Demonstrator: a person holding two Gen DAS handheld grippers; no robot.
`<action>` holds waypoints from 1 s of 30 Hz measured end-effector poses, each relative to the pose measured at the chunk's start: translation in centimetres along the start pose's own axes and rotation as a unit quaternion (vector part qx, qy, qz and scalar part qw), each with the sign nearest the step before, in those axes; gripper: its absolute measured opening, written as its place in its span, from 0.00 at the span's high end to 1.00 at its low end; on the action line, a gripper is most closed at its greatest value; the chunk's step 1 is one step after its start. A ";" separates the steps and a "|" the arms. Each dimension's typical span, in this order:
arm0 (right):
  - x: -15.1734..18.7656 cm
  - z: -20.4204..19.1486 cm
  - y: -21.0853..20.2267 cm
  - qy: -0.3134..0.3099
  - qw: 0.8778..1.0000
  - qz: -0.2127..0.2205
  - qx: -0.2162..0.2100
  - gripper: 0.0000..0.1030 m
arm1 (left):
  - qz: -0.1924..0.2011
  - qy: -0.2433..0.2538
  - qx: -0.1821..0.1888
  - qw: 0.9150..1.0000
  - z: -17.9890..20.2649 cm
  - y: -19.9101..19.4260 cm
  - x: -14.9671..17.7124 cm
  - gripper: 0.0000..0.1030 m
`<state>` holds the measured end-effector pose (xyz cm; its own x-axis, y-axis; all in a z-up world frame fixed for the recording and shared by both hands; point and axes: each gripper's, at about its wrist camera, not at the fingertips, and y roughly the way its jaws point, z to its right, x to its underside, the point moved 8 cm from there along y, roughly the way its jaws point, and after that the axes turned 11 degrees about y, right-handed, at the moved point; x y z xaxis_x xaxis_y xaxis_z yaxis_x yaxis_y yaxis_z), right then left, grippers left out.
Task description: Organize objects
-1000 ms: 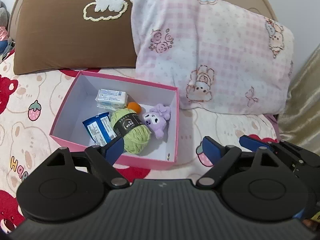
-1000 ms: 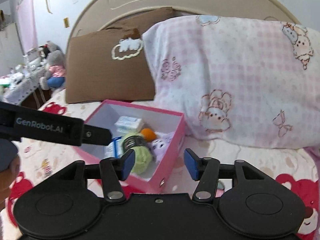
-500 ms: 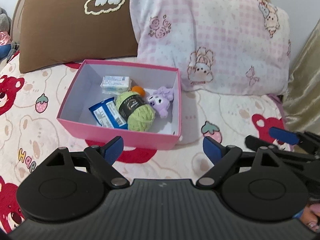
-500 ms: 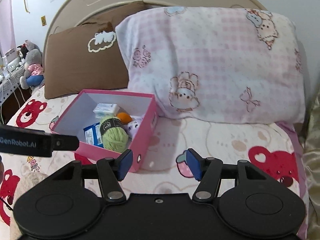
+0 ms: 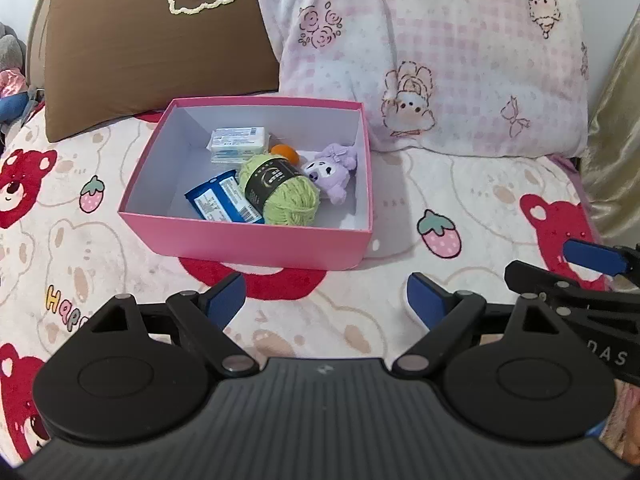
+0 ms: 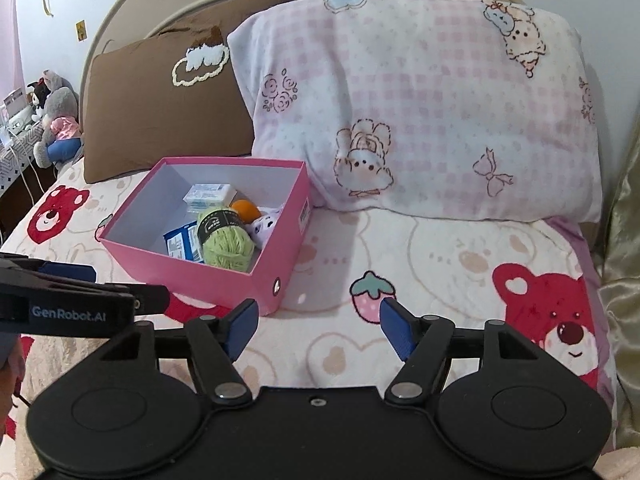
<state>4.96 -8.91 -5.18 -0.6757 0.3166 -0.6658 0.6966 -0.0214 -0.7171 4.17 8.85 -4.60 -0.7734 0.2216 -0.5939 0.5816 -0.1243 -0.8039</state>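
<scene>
Sitting ahead of both tongs: pink box (image 5: 248, 242), holding green yarn (image 5: 286, 194), blue packet (image 5: 222, 202), white pack (image 5: 239, 144), orange ball (image 5: 285, 153) and purple plush (image 5: 332, 172) (all well apart from the fingers). Hovering wide open, gripping nothing: left tongs (image 5: 324, 300), right tongs (image 6: 318, 322). Lying beyond: brown pillow (image 5: 152, 48), pink pillow (image 5: 440, 52).

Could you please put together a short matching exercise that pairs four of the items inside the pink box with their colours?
Items:
1. yarn ball
2. plush toy
3. small round ball
4. snack packet

Colours:
A. orange
B. blue
C. light green
D. purple

Pairs: 1-C, 2-D, 3-A, 4-B. All four lie in the pink box.
</scene>
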 end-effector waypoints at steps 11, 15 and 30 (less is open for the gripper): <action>0.8 0.4 0.1 0.009 0.999 -0.014 0.027 0.20 | 0.012 -0.001 -0.006 1.000 -0.3 -0.4 0.4 0.04; 1.0 0.9 0.1 0.023 0.999 -0.023 0.037 0.20 | 0.001 -0.002 -0.002 1.000 -0.4 -0.2 0.5 0.00; 0.9 0.7 -1.2 0.027 0.998 -0.021 0.053 0.15 | -0.034 -0.022 0.001 0.999 -0.4 0.2 1.3 0.00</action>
<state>3.36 -9.28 -5.07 -0.6883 0.3692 -0.6244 0.6363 -0.1060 -0.7641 3.39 9.51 -5.52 -0.8213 0.1871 -0.5389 0.5270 -0.1132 -0.8423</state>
